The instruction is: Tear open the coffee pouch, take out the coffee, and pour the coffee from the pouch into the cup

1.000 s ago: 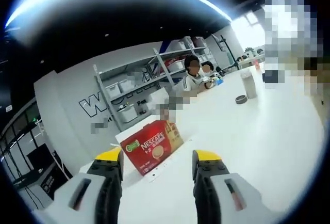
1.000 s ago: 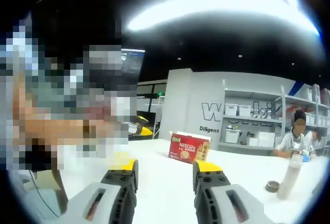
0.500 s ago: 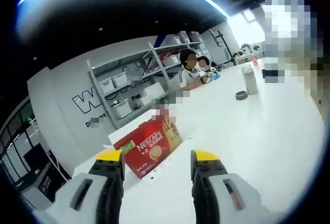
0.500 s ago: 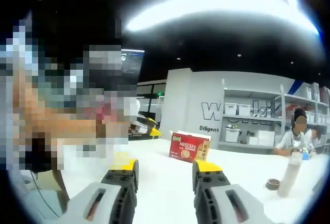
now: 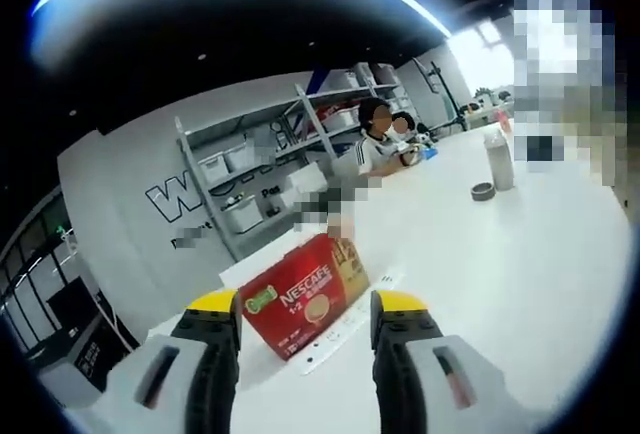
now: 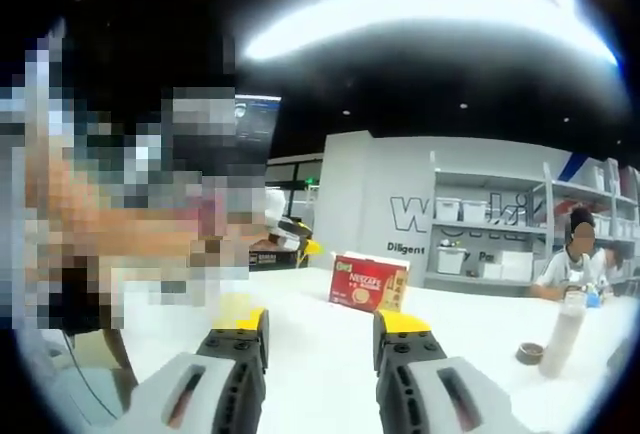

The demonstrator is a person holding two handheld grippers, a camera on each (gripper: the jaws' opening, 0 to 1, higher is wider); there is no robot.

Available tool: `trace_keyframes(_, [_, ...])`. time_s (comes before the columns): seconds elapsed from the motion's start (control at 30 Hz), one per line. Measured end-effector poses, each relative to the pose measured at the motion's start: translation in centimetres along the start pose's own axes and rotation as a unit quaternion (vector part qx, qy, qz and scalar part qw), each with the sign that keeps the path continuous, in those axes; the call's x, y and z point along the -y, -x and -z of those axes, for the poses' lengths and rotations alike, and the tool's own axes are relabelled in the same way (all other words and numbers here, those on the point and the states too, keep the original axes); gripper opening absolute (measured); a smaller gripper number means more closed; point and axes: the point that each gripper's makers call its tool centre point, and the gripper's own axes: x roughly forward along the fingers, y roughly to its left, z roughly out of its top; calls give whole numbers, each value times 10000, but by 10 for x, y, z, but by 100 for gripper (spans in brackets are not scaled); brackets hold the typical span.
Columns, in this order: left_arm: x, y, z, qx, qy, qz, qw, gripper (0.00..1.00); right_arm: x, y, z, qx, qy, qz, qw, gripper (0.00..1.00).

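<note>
A red Nescafe coffee box (image 5: 300, 294) stands on the white table (image 5: 520, 284), just beyond my left gripper (image 5: 305, 306), whose jaws stand open and hold nothing. A flat white strip (image 5: 345, 327) lies on the table against the box's front. In the right gripper view the same box (image 6: 368, 285) stands farther off, straight ahead of my right gripper (image 6: 320, 326), also open with nothing in it. The left gripper (image 6: 296, 240) reaches in from the left there, its yellow tip close to the box. A tall pale cup (image 5: 498, 160) stands far right.
A small dark ring (image 5: 482, 191) lies beside the tall cup (image 6: 566, 330). People sit at the table's far end (image 5: 378, 146). Shelves with white bins (image 5: 240, 169) line the grey wall behind. A person's arm (image 6: 110, 244) is at the left of the right gripper view.
The box has grown larger between the left jaws as the left gripper closed in on it. In the right gripper view the left gripper's yellow tip has moved right, toward the box.
</note>
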Motion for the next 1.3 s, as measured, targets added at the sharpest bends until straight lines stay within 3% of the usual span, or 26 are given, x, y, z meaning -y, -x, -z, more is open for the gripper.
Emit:
trace_keyframes(0.1, [-4, -10, -2, 48, -109, -36, 9999, 53, -2, 1, 2, -16, -20, -9, 10000, 42])
trace_keyframes(0.27, [-7, -23, 7, -173, -633, -129, 9978, 52, -3, 3, 7, -45, -35, -39, 10000, 42])
trace_keyframes(0.43, [-17, -41, 17, -368, -834, -168, 9957, 52, -7, 6, 7, -38, -31, -43, 10000, 42])
trace_keyframes(0.73, [-32, -61, 38, -723, -812, -121, 9940, 52, -16, 11, 5, -46, 2, -42, 10000, 42])
trace_keyframes(0.8, [-36, -63, 36, -693, -493, -139, 9963, 53, -17, 11, 5, -53, -7, -41, 10000, 42])
trace_keyframes(0.9, [-41, -67, 28, -658, -434, -145, 9968, 53, -19, 12, 8, -77, -25, -39, 10000, 42])
trace_keyframes(1.13, [-35, -81, 21, -660, -695, 107, 9953, 53, -22, 11, 10, -115, -32, -77, 9999, 41])
trace_keyframes(1.3, [-33, -91, 29, -863, -712, 353, 9931, 47, -18, 13, 10, -94, -26, -70, 9999, 41])
